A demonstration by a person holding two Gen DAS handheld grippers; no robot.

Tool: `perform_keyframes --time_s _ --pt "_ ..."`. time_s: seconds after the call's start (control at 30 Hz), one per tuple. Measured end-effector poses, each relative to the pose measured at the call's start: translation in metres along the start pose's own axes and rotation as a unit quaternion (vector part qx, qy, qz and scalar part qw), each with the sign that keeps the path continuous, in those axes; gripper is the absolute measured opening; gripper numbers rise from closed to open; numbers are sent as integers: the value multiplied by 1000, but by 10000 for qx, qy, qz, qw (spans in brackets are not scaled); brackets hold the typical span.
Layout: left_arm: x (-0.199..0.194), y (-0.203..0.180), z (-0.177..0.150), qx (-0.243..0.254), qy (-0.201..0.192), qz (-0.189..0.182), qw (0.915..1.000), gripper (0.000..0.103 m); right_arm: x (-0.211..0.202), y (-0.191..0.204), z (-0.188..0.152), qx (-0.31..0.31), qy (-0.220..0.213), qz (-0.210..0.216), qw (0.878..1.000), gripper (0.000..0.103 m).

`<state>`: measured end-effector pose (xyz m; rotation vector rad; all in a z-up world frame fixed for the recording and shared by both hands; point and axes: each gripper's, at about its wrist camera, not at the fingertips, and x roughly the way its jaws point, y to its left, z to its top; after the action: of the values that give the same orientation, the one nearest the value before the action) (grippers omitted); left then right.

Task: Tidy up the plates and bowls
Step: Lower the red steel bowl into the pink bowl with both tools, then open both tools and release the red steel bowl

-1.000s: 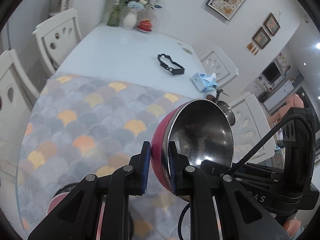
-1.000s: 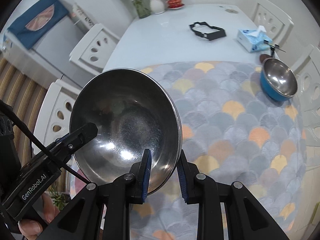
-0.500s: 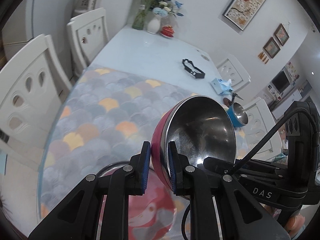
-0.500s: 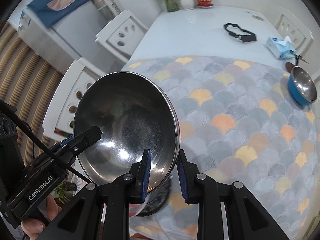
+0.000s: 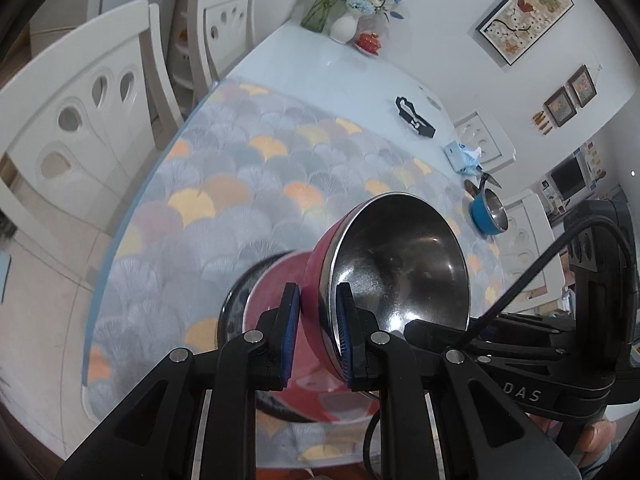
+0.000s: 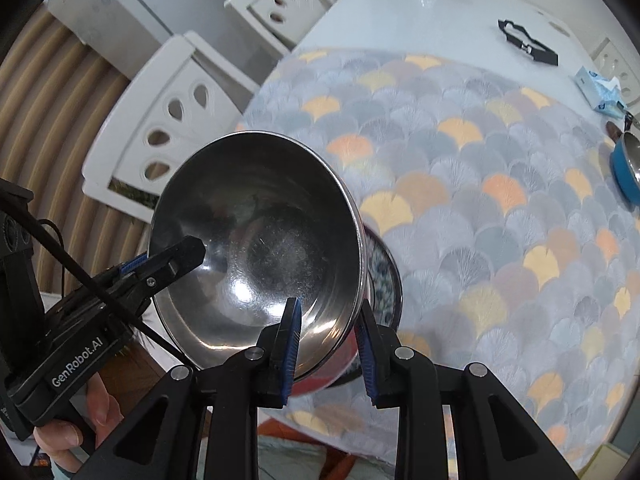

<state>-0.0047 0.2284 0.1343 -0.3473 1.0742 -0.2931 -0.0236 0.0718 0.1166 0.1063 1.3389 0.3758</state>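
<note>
bowl: a steel-lined bowl with a red outside [image 5: 394, 268] hung tilted in the air over the near end of the table, its shiny hollow turned up toward the cameras.
left gripper: the left gripper [image 5: 316, 334] pinched the bowl's rim, one blue pad on the red outside, the other on the steel inside, jaws drawn narrow.
right gripper: the right gripper [image 6: 328, 336] clamped the opposite rim of the same bowl [image 6: 256, 244], jaws narrow around the wall.
plate: right under the bowl lay a plate [image 5: 240, 304] with a dark patterned rim and a red picture in the middle; whether bowl and plate touched, could not tell.
mat: the plate sat on a scallop-patterned mat [image 6: 480, 184] in grey, yellow and orange.
blue bowl: a blue steel-lined bowl [image 5: 490, 212] stood at the far right edge of the mat, well apart.
table: bare pale table [image 5: 320, 72] beyond the mat carried a black strap [image 5: 414, 116], a tissue pack [image 5: 464, 156] and a white vase of flowers [image 5: 346, 24].
chairs: white chairs [image 5: 84, 108] lined the left side.
</note>
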Motion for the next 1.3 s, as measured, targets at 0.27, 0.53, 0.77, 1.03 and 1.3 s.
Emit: perform_keyframes --time_s 0.27,0.53,0.77,1.03,1.3 --pt "7 2 -17 103 182 19 9998 14 20 -1 -12 -22 384 -238 9990 27" --pt "10 7 -24 82 252 89 9996 19 27 4 -17 -110 442 -424 9981 28" --pt "11 13 -26 92 228 154 9996 21 27 5 -18 -131 389 -420 9983 30" --pt "4 39 -27 -235 137 391 9989 21 25 0 -19 -34 333 -219 9992 30" --pt "11 44 -22 -219 138 465 9986 21 21 -1 -19 -55 281 -152 9995 30"
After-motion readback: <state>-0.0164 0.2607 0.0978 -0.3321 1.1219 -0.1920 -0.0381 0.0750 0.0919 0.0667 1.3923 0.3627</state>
